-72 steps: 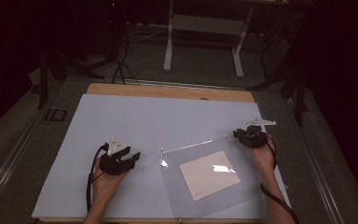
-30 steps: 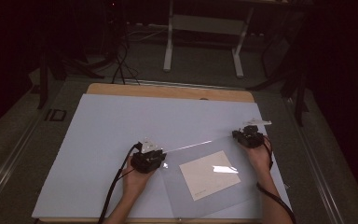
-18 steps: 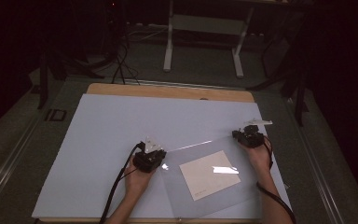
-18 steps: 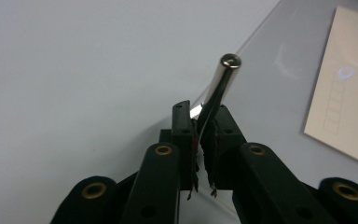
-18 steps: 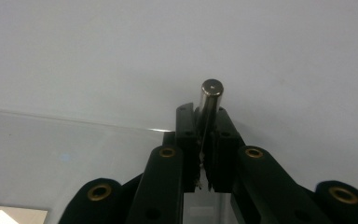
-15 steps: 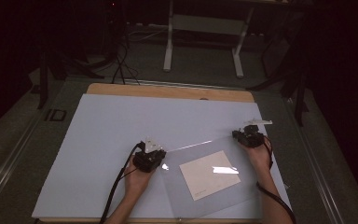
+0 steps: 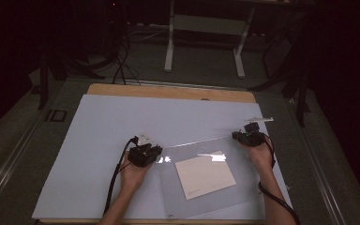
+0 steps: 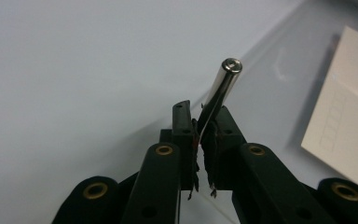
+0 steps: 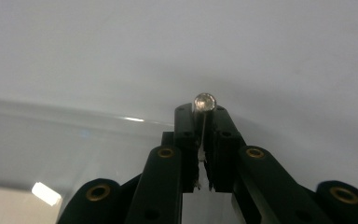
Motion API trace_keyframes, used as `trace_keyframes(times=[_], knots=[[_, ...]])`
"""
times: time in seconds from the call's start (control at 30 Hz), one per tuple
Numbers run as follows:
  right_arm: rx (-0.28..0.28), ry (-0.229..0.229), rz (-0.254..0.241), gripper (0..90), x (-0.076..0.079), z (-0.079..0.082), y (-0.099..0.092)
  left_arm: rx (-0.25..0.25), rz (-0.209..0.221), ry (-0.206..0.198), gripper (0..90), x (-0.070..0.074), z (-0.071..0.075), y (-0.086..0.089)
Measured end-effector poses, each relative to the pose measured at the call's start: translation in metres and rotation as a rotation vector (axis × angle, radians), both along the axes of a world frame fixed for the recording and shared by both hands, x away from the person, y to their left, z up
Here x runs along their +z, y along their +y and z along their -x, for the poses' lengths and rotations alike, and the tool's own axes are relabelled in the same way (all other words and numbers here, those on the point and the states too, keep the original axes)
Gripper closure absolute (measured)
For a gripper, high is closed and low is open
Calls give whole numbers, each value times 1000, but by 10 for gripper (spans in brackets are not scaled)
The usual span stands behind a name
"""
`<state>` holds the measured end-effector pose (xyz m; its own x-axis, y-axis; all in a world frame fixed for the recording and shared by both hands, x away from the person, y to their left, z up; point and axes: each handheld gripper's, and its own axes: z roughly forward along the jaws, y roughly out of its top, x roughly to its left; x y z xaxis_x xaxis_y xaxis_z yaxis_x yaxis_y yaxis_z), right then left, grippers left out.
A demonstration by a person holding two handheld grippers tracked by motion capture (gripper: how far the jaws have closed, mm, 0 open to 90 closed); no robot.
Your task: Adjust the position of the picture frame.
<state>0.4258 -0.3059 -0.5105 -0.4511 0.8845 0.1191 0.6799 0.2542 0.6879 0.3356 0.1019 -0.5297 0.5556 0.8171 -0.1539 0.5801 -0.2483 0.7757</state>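
- Left tongs (image 7: 155, 153): pressed shut on the far-left corner of the clear sleeve (image 7: 243, 187); jaws have just been closing, with the film edge and a shiny metal rod (image 8: 223, 88) between them.
- Sleeve: glossy, thin, flexible; lies flat on the matte white tabletop (image 7: 98, 140), near-right area, with a cream paper card (image 7: 205, 176) lying within its outline.
- Right tongs (image 7: 238, 136): pinching the far-right corner, rod end-on at the tips.
- Step, likely: both far corners gripped. The next move needs an even lift, or the film buckles.
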Motion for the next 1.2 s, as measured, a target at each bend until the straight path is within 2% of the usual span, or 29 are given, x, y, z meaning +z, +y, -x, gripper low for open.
trace_keyframes(times=[0.33, 0.53, 0.67, 0.77, 0.8, 0.87, 0.93, 0.97, 1.17, 1.2], knots=[[74, 30, -10, 842, 3, 7, 29, 82, 10, 46, 823, 10, -34, 40], [85, 31, -22, 835, 9, 5, 50, 118, 4, 65, 824, 15, -59, 60], [78, 32, -13, 831, 14, 3, 65, 159, 17, 85, 824, 14, -72, 71], [86, 38, -13, 829, 14, 1, 71, 176, 16, 92, 824, 12, -74, 76], [95, 30, -6, 828, 9, -2, 80, 188, 3, 105, 823, 9, -74, 79], [96, 36, 7, 831, 3, -6, 83, 198, -12, 121, 823, 4, -72, 81], [90, 45, -5, 830, -1, -7, 83, 196, -11, 118, 820, 3, -71, 81], [73, 54, -33, 827, -8, -9, 82, 192, -17, 119, 821, 4, -69, 80], [78, 49, -30, 825, -8, -8, 81, 186, -18, 117, 820, 3, -69, 80], [84, 57, -55, 818, -9, -9, 79, 188, -15, 119, 818, 3, -69, 80]])
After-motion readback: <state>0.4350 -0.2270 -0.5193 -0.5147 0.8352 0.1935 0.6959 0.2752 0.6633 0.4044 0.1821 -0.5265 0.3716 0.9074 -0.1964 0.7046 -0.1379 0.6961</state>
